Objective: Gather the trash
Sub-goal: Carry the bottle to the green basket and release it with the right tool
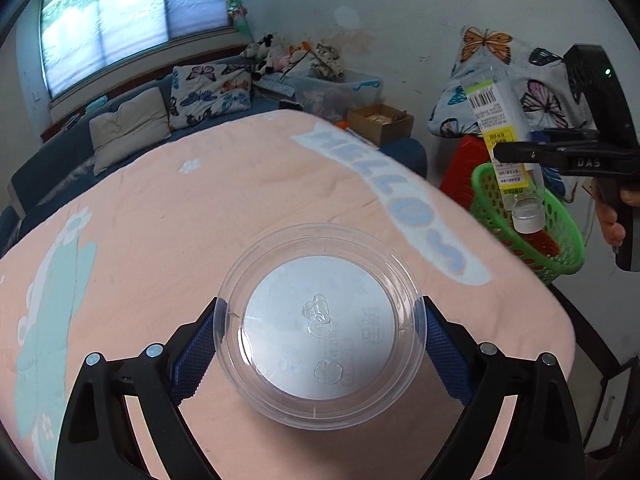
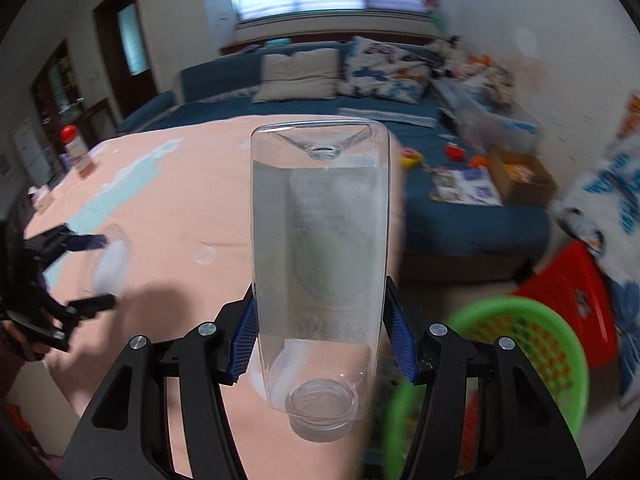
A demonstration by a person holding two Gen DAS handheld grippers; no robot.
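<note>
My left gripper (image 1: 320,332) is shut on a round clear plastic container (image 1: 320,320) seen bottom-on, its blue pads pressing the rim on both sides above the pink blanket (image 1: 200,208). My right gripper (image 2: 320,340) is shut on a clear plastic bottle (image 2: 320,248) held cap-end toward the camera. In the left wrist view that bottle (image 1: 504,140), with a yellow label, hangs cap-down over the green basket (image 1: 532,220), clamped by the right gripper (image 1: 516,152). The left gripper (image 2: 100,272) with the container (image 2: 110,260) shows at the left of the right wrist view.
The green basket (image 2: 520,352) sits off the pink blanket's right edge, with a red crate (image 2: 572,288) behind it. A blue sofa (image 2: 320,112) with cushions, a cardboard box (image 1: 380,122) and toys lie beyond. A person's hand (image 1: 612,216) grips the right tool.
</note>
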